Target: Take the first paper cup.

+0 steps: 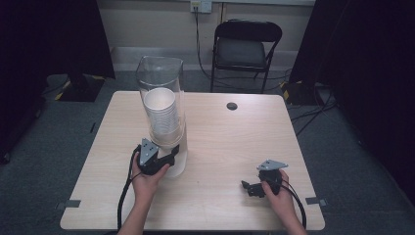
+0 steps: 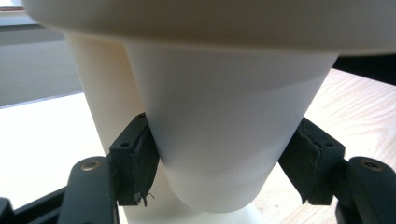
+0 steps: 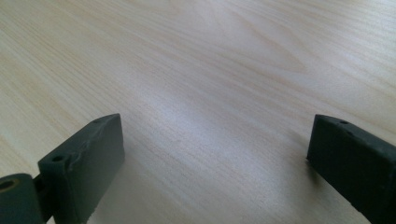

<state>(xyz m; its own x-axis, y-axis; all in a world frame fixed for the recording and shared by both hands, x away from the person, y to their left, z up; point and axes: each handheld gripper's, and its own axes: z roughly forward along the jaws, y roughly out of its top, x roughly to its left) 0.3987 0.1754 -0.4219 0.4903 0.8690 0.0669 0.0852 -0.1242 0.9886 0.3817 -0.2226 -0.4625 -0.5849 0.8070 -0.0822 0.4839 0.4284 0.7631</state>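
A clear tube dispenser (image 1: 160,73) stands on the left half of the table and holds a stack of white paper cups (image 1: 162,115). The lowest cup (image 2: 219,107) pokes out under the dispenser's white collar. My left gripper (image 1: 172,152) reaches in at the dispenser's foot, and its two pads (image 2: 135,163) press against opposite sides of that cup, so it is shut on it. My right gripper (image 1: 248,188) rests low over the bare wood at the front right, pointing left. In its own view the right gripper (image 3: 215,154) is wide open with nothing between its jaws.
The light wooden table (image 1: 230,142) has a round cable hole (image 1: 232,105) near its far edge. A black folding chair (image 1: 247,46) stands behind the table, with cables on the floor around it. Dark curtains hang at both sides.
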